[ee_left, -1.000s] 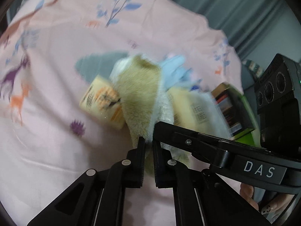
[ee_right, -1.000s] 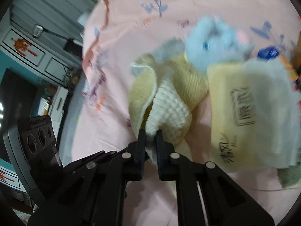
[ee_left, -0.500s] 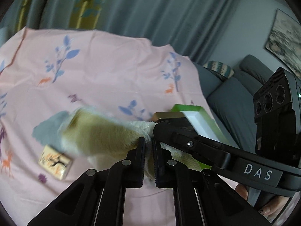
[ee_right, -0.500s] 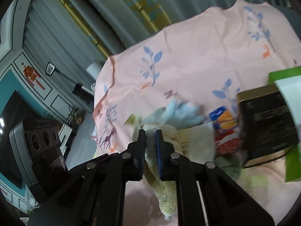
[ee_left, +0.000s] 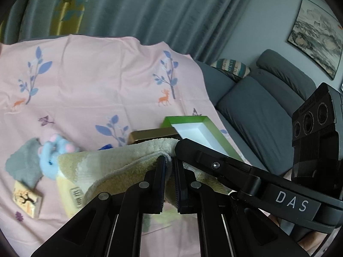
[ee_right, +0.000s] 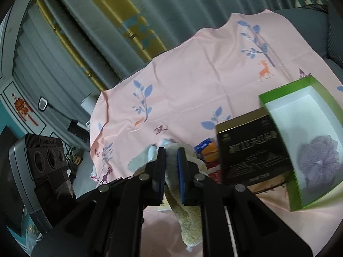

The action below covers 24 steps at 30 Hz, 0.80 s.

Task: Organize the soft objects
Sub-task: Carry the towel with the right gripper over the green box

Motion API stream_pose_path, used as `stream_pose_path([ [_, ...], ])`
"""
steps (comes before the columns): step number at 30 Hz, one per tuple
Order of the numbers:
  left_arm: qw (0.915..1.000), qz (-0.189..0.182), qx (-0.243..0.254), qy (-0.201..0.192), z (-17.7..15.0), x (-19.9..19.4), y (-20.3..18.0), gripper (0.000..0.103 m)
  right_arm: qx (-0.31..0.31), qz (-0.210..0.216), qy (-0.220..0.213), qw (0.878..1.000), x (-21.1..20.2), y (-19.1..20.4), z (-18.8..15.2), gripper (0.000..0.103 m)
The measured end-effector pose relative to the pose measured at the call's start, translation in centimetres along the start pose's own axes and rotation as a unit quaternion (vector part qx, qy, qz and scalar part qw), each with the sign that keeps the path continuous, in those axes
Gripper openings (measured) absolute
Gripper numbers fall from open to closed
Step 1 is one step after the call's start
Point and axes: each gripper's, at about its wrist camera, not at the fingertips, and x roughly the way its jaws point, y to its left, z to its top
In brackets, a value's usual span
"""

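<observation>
Inside, green box [ee_right: 295,205] holds purple scrunchie [ee_right: 319,162]; both claws [ee_left: 169,167] [ee_right: 171,158] grip yellow towel [ee_left: 120,167].

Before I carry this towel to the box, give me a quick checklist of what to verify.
1. Left hand-held gripper clamps the fluffy cream-yellow towel: ok.
2. Right hand-held gripper clamps the same towel: ok.
3. Towel hangs clear of the pink printed cloth: cannot tell.
4. Open green cardboard box has free room: ok; only a purple mesh puff sits in it.
5. Black and gold tin beside the box stands off the carry path: cannot tell.
</observation>
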Motion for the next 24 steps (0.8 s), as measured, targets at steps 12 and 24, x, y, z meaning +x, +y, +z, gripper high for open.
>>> stream_pose_path([
  [12,0.9991,-0.02,0.036,0.013,0.6,3.4,-4.9,0.006,0.036,-0.019,-0.03,0.999,-3.4,-4.3,0.7,0.011],
  [24,0.9965,-0.057,0.056,0.025,1.3,6.3,-8.6,0.006,0.077,-0.044,-0.069,0.994,-6.2,-8.0,1.3,0.011],
])
